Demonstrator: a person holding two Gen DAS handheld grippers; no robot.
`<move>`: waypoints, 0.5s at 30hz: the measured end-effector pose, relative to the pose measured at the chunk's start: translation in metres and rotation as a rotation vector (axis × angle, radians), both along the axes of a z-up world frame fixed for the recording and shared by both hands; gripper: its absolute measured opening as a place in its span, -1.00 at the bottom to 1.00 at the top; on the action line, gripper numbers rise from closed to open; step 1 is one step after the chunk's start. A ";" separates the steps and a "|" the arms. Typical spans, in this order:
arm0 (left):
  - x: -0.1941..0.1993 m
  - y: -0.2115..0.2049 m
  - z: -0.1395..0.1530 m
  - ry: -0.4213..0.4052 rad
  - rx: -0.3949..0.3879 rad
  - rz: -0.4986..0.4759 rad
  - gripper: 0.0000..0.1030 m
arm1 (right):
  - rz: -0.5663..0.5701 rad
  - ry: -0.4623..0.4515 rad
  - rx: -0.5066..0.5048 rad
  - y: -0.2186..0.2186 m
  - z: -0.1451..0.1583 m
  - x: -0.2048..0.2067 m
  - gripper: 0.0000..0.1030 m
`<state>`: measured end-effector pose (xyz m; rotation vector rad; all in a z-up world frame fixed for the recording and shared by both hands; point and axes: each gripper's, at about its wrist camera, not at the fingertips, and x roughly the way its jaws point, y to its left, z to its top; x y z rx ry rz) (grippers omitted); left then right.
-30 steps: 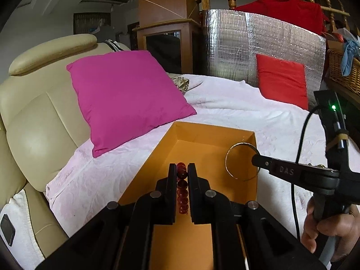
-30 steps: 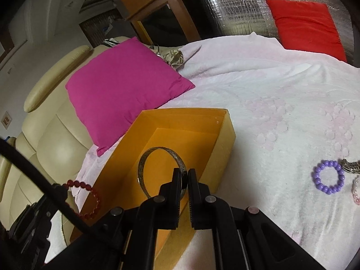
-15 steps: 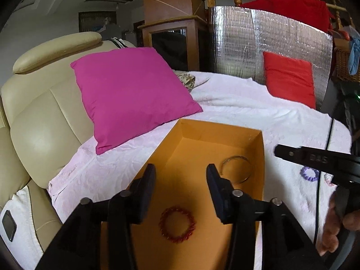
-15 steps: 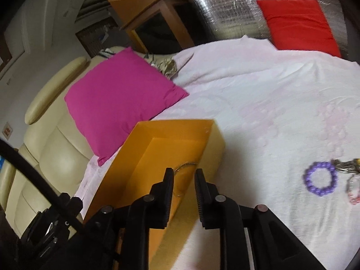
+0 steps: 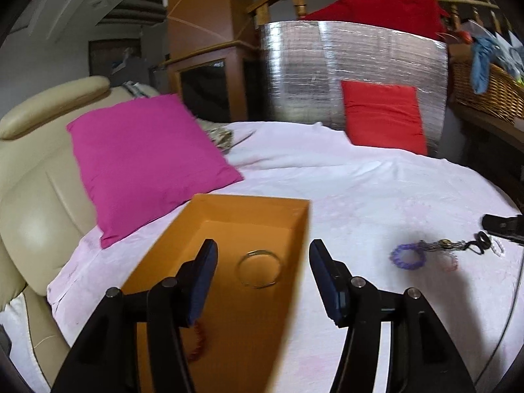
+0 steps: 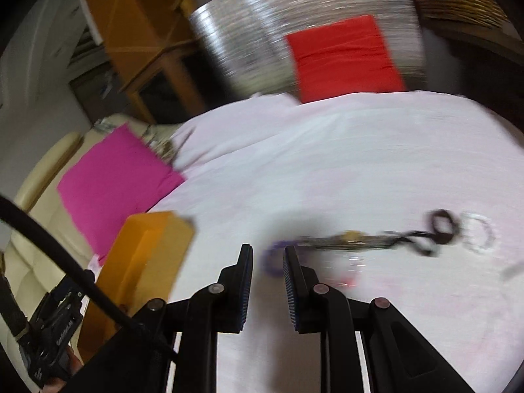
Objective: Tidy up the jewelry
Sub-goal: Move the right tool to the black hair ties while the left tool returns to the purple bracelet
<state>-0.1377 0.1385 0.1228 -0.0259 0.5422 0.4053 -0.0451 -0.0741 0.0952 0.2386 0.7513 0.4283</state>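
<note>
Item one: the left gripper [image 5: 262, 262], which we find spread wide with nothing between its fingers, hanging over the orange box [image 5: 294, 235].

Item two: the orange box, resting on the white bedspread [image 5: 360, 190]. Inside it we count a silver bangle [image 5: 259, 268] lying flat toward the 12 o'clock end, and a red bead bracelet [image 5: 199, 340] toward 6 o'clock, partly hidden behind the left finger.

Item three: the right gripper [image 6: 268, 262], its fingers parted by a narrow gap and empty, poised over the bedspread. This view is blurred.

Item four: loose jewelry on the bedspread, at 3 o'clock of the box. We list a purple bead bracelet [image 5: 407, 255], which in the right view lies just beyond the fingertips; a metallic chain [image 6: 353, 240] stretching from it toward 3 o'clock; a dark ring-shaped piece [image 6: 442, 226] at the chain's far end; and a pale bead bracelet [image 6: 479, 232] beside that.

Item five: a magenta pillow [image 5: 144, 163] at 10 o'clock of the box, against a cream leather seat [image 5: 32, 196]; a red pillow [image 5: 383, 118] at 1 o'clock, against a silver foil panel [image 5: 327, 65].
</note>
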 end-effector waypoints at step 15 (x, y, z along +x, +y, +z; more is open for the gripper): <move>0.066 -0.101 -0.035 0.126 0.031 -0.213 0.18 | -0.358 0.149 0.220 -0.199 -0.048 0.006 -0.30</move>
